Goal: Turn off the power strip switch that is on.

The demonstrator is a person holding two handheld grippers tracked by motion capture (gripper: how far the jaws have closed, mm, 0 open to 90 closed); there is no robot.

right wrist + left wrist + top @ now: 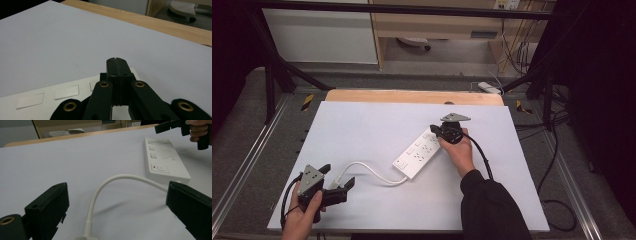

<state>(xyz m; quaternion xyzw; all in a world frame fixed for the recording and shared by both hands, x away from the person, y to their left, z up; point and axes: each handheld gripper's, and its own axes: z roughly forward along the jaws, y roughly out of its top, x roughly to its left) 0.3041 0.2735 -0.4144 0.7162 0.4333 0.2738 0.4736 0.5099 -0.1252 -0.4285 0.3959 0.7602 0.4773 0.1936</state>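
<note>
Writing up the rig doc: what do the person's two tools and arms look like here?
Both tools are black with two blocky jaws. The left tool and right tool each carry a grey three-cornered plate on top and trail a black cable. Brass-coloured rivets sit at the jaw linkages in the gripper views. The right arm wears a black sleeve.

Grey floor (pixel 242 125), black frame bars (pixel 402 8), wooden shelving (pixel 437 25) behind; perhaps a white cabinet (pixel 322 35).
</note>
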